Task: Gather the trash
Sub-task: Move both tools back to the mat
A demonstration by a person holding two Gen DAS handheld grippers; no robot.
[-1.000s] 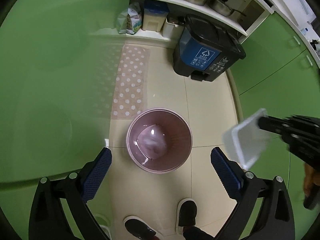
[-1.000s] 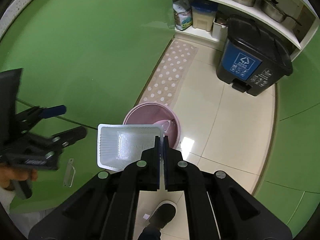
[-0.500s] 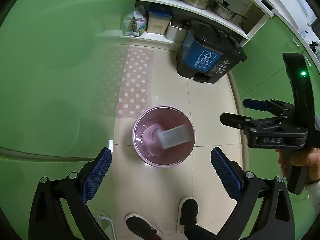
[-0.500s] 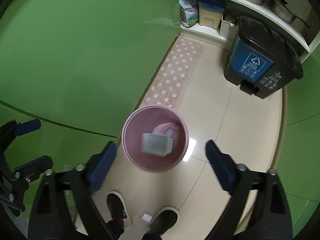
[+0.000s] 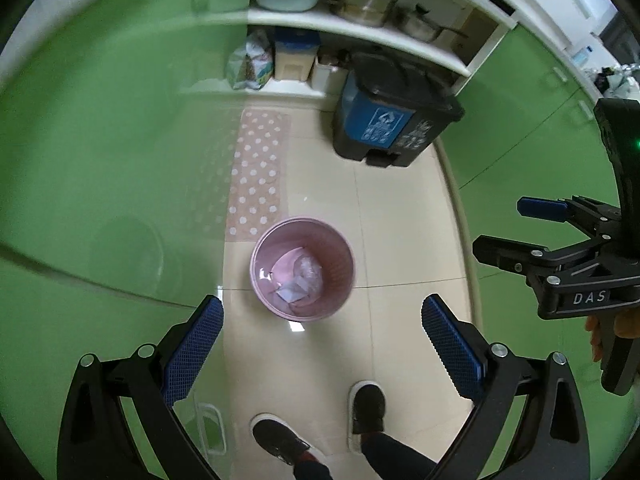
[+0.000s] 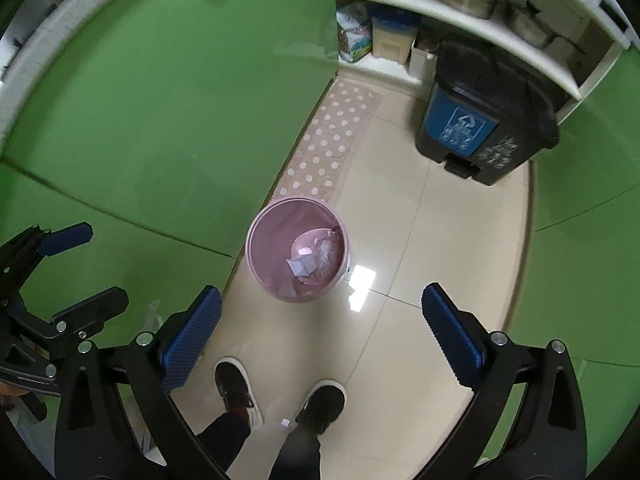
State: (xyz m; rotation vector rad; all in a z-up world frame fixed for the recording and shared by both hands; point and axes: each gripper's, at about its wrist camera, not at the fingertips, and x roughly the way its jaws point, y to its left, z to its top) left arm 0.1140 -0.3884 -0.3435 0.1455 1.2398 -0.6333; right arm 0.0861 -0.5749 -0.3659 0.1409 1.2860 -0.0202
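A pink round waste bin (image 5: 303, 268) stands on the tiled floor below me; it also shows in the right wrist view (image 6: 297, 249). A white plastic tray (image 5: 293, 293) lies inside it among clear plastic; in the right wrist view the tray (image 6: 303, 265) rests on the bin's bottom. My left gripper (image 5: 320, 338) is open and empty, high above the bin. My right gripper (image 6: 320, 334) is open and empty too, also above the bin. It shows at the right edge of the left wrist view (image 5: 504, 228).
A black and blue pedal bin (image 5: 390, 120) stands at the back by white shelves with pots (image 5: 360, 4). A dotted mat (image 5: 258, 178) lies along green cabinet fronts (image 5: 100, 140). The person's shoes (image 5: 366, 402) are on the floor in front of the pink bin.
My right gripper opened and let go of the white tray. The tray fell into the pink bin and now lies at its bottom. Both grippers rose somewhat.
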